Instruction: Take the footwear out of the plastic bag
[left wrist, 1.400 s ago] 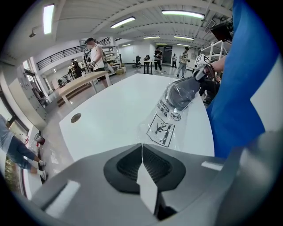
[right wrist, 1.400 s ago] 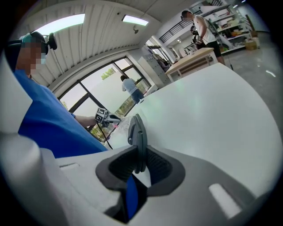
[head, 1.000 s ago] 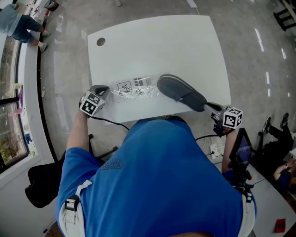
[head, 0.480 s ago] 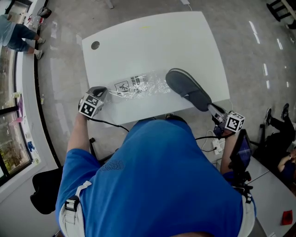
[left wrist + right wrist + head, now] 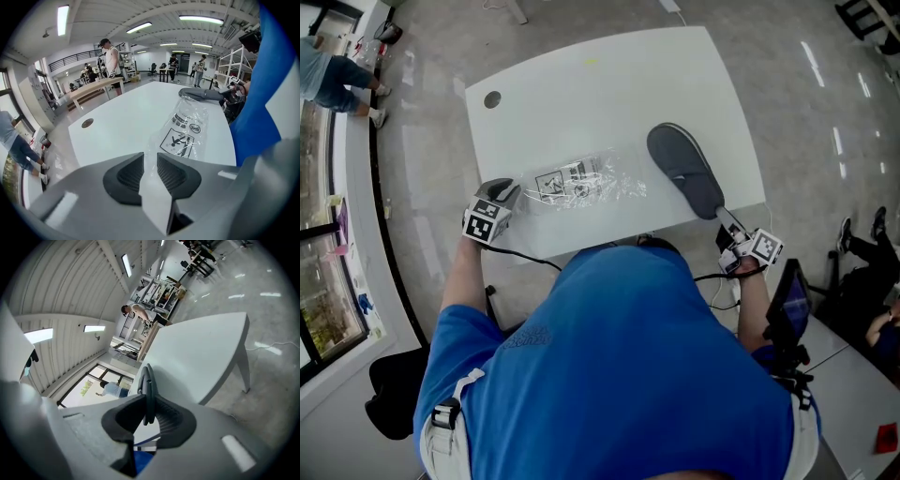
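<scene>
Jaws of the left gripper [image 5: 150, 171] stand slightly apart and have just been opening. A fold of the plastic bag [image 5: 185, 131] runs between the pads without being pinched. Jaws of the right gripper [image 5: 149, 414] are clamped on the heel rim of the slipper [image 5: 148, 378].

Hazards, as I judge them, largest item first:

1. Bench [image 5: 600, 94]. Its corner edge runs just ahead of the right jaws, and the slipper [image 5: 684, 169] extends from those jaws inward over the top. If I release with the heel past that edge, the slipper may tip off to the floor. Whether the sole bears on the bench I cannot tell.
2. Slipper. The grip takes only a thin rim, so a roll of the wrist could twist it out of the pads.
3. Plastic bag [image 5: 586, 181]. It lies flat directly ahead of the left gripper [image 5: 508, 190], near the front edge. The film is light and may cling to a pad, so backing the jaws away could drag it off the bench.

View comparison:

- Only the head view shows the slipper fully outside the bag and beside it, with the right gripper [image 5: 724, 222] at the heel. It shows neither pad gap.
- Only the left gripper view shows the film lying between the parted pads. It also shows the slipper [image 5: 201, 93] beyond the bag's far end.
- Only the right gripper view shows the clamp on the rim. It shows no bag.
</scene>
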